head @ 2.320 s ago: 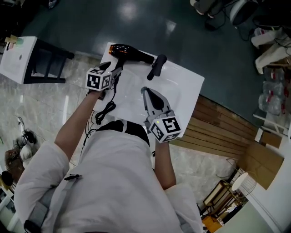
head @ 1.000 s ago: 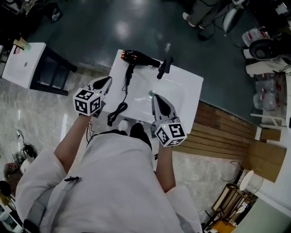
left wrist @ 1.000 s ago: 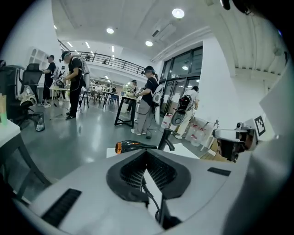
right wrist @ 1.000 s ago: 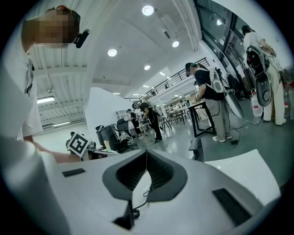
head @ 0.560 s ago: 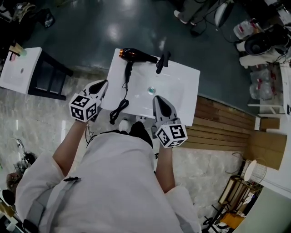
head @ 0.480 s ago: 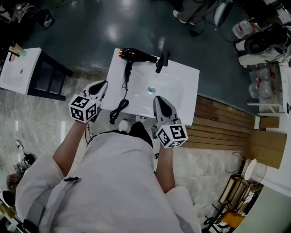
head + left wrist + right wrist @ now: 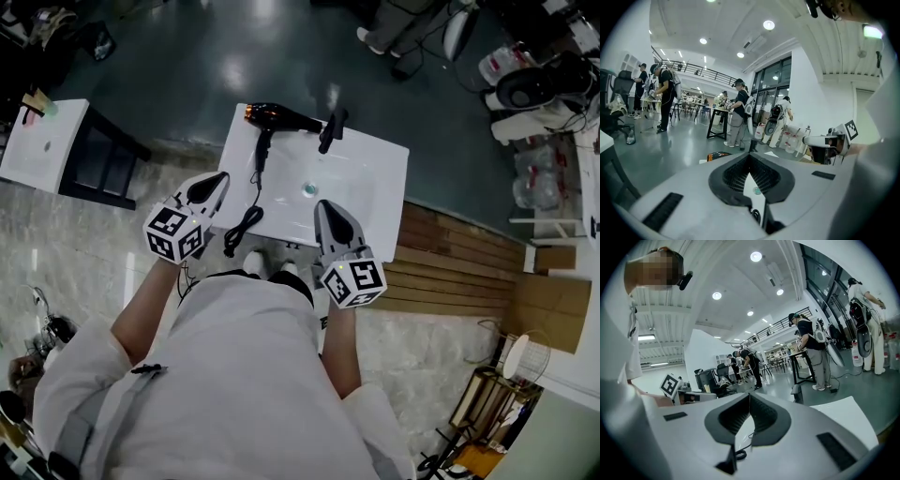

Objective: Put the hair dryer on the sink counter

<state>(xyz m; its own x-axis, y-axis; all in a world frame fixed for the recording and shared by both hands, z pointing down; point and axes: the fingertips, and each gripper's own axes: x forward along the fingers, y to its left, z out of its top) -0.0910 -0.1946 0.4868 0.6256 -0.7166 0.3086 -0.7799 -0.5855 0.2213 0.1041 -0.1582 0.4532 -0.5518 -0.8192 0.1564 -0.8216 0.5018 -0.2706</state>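
Note:
The black hair dryer (image 7: pixel 284 118), orange at its rear end, lies along the far left edge of the white sink counter (image 7: pixel 377 192). Its handle points toward me and its cord (image 7: pixel 240 229) coils off the near left edge. My left gripper (image 7: pixel 219 177) is shut and empty, just off the counter's left side, apart from the dryer. My right gripper (image 7: pixel 322 204) is also shut and empty over the basin, near the drain (image 7: pixel 309 189). In the left gripper view a sliver of the dryer's orange end (image 7: pixel 714 156) shows beyond the shut left gripper (image 7: pixel 749 157).
A black faucet (image 7: pixel 328 129) stands at the counter's far edge, right beside the dryer's nozzle. A white table (image 7: pixel 37 141) on a dark frame is at the far left. Wooden slats (image 7: pixel 450 272) lie to the right. Several people stand at tables in the room beyond.
The left gripper, close to the dryer's handle at first, has let go and drawn back off the counter's left edge. The right gripper pulled back slightly from the drain. The dryer lies still.

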